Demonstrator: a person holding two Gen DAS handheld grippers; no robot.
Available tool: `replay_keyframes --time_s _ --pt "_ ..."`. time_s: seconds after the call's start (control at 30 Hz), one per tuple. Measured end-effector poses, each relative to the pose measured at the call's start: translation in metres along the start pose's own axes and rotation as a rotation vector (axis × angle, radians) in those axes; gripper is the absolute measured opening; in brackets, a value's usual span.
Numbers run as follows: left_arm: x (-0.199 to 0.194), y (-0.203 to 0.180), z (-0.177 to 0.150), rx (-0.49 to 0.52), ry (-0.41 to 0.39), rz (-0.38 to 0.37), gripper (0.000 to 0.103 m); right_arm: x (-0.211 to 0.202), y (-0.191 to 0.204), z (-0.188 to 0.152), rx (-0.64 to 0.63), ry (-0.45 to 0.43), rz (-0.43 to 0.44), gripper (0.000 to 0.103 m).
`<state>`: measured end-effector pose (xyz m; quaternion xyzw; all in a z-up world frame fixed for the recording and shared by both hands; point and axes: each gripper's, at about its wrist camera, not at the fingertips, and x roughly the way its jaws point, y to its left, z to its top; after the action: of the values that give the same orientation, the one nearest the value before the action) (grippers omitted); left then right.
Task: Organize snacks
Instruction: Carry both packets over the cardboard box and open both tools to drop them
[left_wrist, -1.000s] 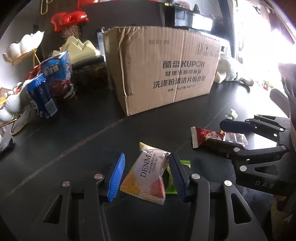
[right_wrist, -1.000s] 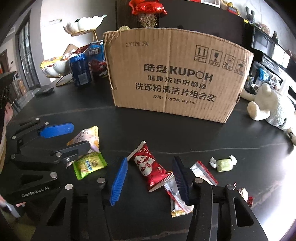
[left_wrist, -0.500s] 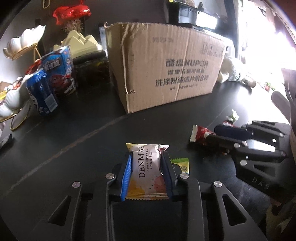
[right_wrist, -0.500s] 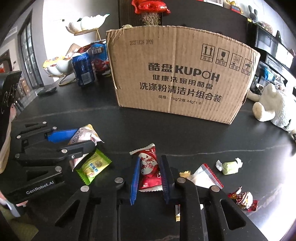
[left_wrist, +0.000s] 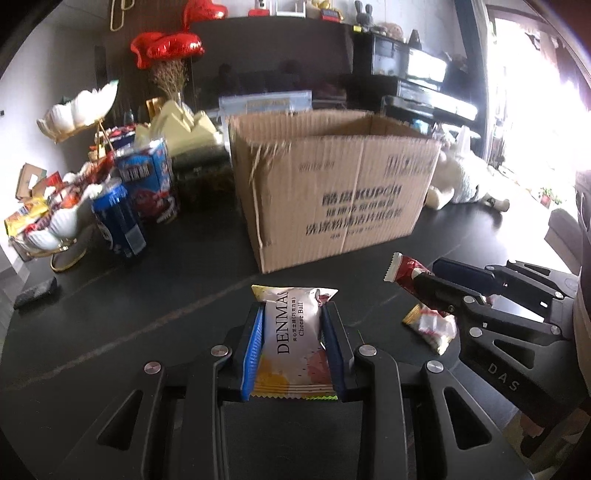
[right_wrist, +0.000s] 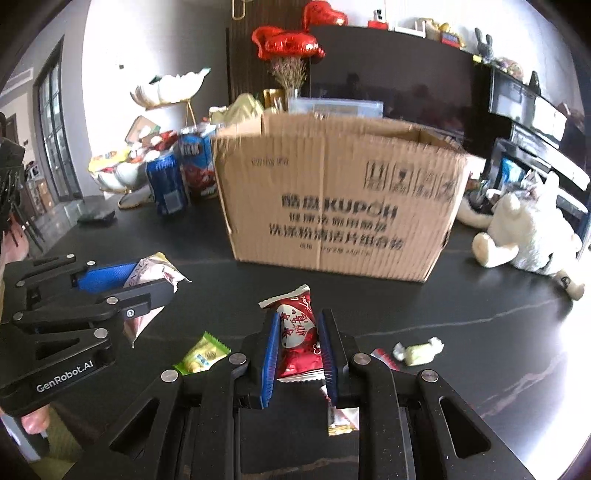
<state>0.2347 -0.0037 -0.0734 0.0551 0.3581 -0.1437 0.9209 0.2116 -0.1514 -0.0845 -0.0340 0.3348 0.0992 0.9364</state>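
My left gripper (left_wrist: 293, 314) is shut on a white and orange cheese ball packet (left_wrist: 293, 339), held above the black table. In the right wrist view that gripper (right_wrist: 162, 280) shows at the left with the same packet (right_wrist: 155, 271). My right gripper (right_wrist: 297, 321) is shut on a red candy packet (right_wrist: 297, 332), also lifted; from the left wrist view it (left_wrist: 424, 273) appears at the right with the red packet (left_wrist: 404, 267). The open cardboard box (right_wrist: 332, 206) (left_wrist: 332, 195) stands just beyond both. A green candy (right_wrist: 201, 354) and a pale wrapped candy (right_wrist: 417, 350) lie on the table.
Blue drink cans and cartons (left_wrist: 136, 199) and white shell-shaped snack dishes (left_wrist: 55, 221) crowd the far left. A white plush toy (right_wrist: 528, 236) lies right of the box. More wrappers (right_wrist: 341, 417) lie under my right gripper. A dark remote-like block (left_wrist: 37, 291) sits at the left edge.
Both grippers closed on their packets, the left on the cheese ball packet and the right on the red candy, then rose off the table. The box's open top has come into view.
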Motion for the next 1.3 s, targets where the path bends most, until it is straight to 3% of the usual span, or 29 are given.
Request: replay_keyframes --time_s 0.57,1.3 --pt "-0.045 -0.007 0.054 -0.024 -0.143 0.019 0.031 -0.049 -0.012 0.05 0.009 -0.164 -0.06 0.023" --pt "-0.049 -0.006 0.13 0.003 -0.241 0.028 0.031 -0.057 -0.031 0.125 0.007 -0.316 -0.119 0.023"
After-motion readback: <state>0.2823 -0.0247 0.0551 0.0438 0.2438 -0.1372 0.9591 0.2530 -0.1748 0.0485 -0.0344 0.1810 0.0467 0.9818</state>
